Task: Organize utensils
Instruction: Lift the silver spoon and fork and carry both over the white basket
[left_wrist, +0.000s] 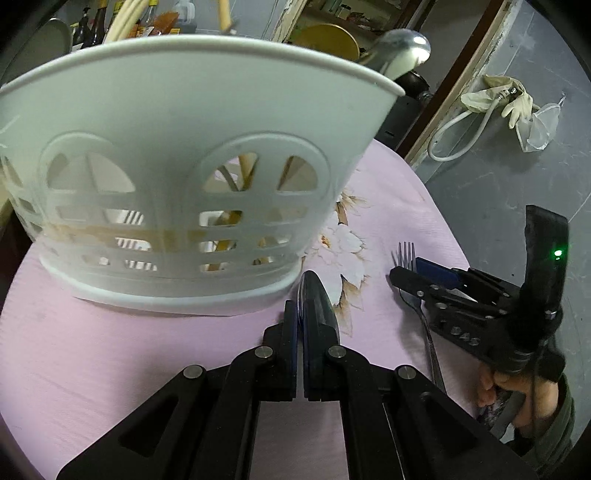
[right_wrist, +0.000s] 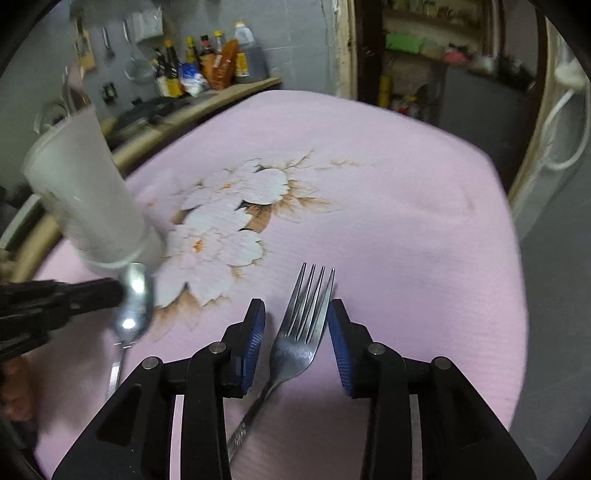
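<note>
Hiding spoon (left_wrist: 312, 295) handle: left hand-held gripper (left_wrist: 301, 314)

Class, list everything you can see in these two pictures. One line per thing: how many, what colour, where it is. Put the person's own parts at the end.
Basket: one, white, slotted, on the cloth's far left, utensils inside.
Fork: one, silver, flat on the cloth between the right tongs' pads.
Spoon: one, silver, gripped in the left tongs near the basket's base.
Tablecloth: one, pink with a white and brown flower print, covers the table.
Bottles: several, mixed colours, on a back shelf.
Gloves: pale, hanging on the grey wall.
Left tongs: black, blue pads, shut on the spoon.
Right tongs: black, blue pads, open around the fork.
Hand: one, holding the right tongs' handle.
</note>
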